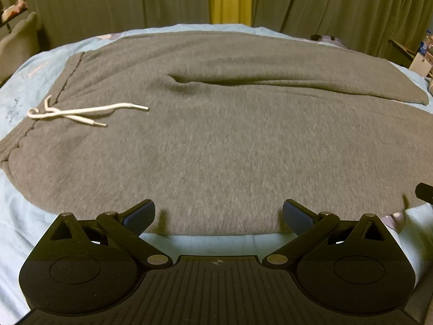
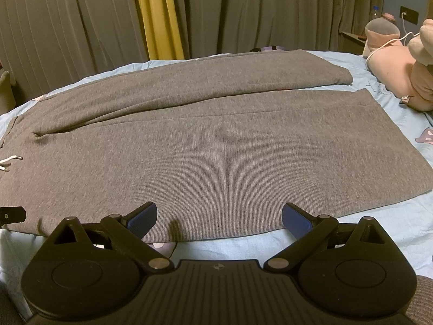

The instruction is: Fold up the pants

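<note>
The grey pants point(image 1: 216, 140) are lying flat across the bed point(image 1: 16, 216), covering most of its light blue sheet, with the waistband toward the bed's left edge and the two legs running toward its right edge. The near leg point(image 2: 230, 157) is lying straight along the bed's near edge, its hem ending short of the right edge, while the far leg point(image 2: 216, 78) is angling slightly away toward the far edge, a narrow crease opening between the two from the crotch. The white drawstring point(image 1: 81, 113) is resting loose on the fabric just inside the waistband, its two tips pointing toward the legs. The left tool point(image 1: 218, 215) is hovering at the near edge by the waist end, its fingers point(image 1: 140, 214) spread wide and gripping nothing, the pants' near border lying just beyond them. The right tool point(image 2: 219, 216) is hovering at the same edge farther along the near leg, its blue-padded fingers point(image 2: 296, 219) likewise spread apart and empty. A pink plush toy point(image 2: 397, 70) is sitting at the bed's far right corner, well apart from the pants, and grey curtains point(image 2: 67, 21) with a yellow strip point(image 2: 159, 21) are hanging behind the far edge
</note>
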